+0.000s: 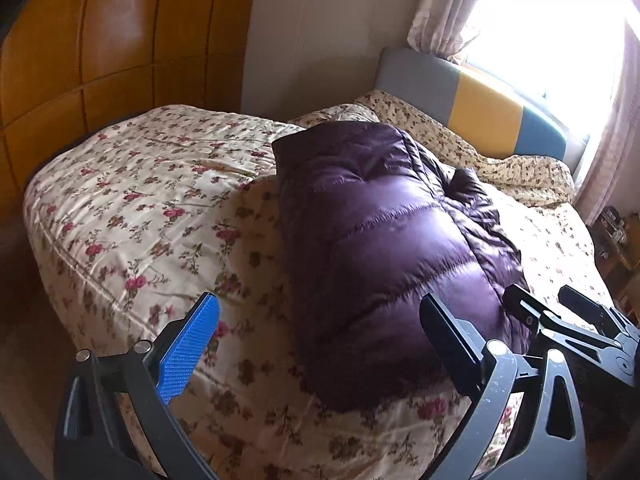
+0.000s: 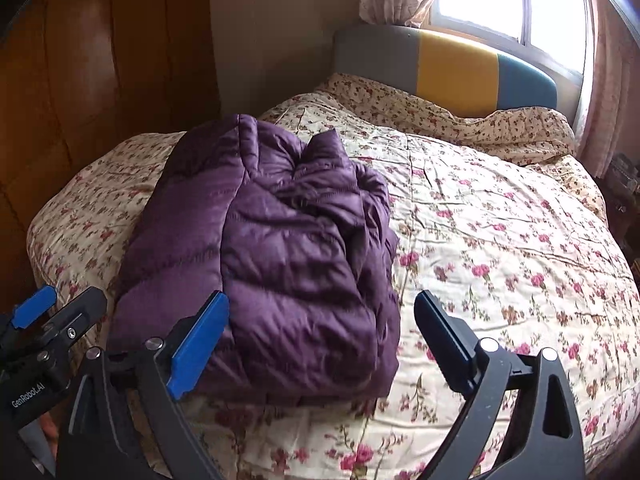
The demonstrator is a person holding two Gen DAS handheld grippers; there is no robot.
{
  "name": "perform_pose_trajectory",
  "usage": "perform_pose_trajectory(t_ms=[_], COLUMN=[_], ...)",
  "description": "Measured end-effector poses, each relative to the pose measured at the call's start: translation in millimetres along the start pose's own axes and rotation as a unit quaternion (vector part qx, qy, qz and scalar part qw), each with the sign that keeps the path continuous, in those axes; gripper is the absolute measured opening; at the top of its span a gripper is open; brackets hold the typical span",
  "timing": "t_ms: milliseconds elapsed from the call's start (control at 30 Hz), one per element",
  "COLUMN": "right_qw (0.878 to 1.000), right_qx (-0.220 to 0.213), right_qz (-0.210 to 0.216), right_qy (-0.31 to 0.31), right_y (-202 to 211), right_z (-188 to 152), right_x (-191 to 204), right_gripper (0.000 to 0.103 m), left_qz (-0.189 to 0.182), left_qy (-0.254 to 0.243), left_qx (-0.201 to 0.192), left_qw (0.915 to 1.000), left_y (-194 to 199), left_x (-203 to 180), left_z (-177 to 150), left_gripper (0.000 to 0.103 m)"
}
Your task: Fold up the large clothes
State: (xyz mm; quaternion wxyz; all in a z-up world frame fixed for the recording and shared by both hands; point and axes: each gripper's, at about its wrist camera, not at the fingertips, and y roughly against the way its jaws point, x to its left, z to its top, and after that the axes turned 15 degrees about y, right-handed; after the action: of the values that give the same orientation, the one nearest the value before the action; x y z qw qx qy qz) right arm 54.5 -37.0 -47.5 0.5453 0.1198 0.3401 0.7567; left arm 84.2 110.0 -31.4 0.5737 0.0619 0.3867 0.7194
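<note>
Left gripper and right gripper: fingers apart, empty, both just short of the purple puffer jacket. Jacket lies folded into a thick bundle on the floral bed, long axis running away toward the headboard. Near edge sits between both grippers; neither is clearly nearer.

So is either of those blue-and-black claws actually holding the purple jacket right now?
No. In the right wrist view the right gripper has its fingers spread wide with nothing between them, and the purple jacket lies loose on the floral bedspread.
</note>
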Motion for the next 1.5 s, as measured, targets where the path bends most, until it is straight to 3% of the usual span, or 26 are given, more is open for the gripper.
perform_pose_trajectory(t_ms=[433,833,1500], right_qw=[1.000,1.000,1.000], right_qx=[-0.004,-0.004,-0.013], right_qz=[-0.013,-0.008,-0.006], right_qy=[0.009,0.000,0.006], right_y=[6.6,8.4,15.4], right_z=[-16.6,-20.8,-21.5], right_x=[4.5,2.9,4.0], right_gripper=[0.100,0.100,0.100], left_qz=[0.007,0.059,0.083], left_qy=[-0.008,-0.019,-0.020], left_qx=[-0.004,-0.022,-0.045], left_qw=[0.9999,0.9978,0.9953], left_y=[10.2,16.5,23.4], left_x=[-2.0,-7.4,-5.7], left_z=[-12.4,-18.2,-17.4], left_gripper=[0.100,0.100,0.100])
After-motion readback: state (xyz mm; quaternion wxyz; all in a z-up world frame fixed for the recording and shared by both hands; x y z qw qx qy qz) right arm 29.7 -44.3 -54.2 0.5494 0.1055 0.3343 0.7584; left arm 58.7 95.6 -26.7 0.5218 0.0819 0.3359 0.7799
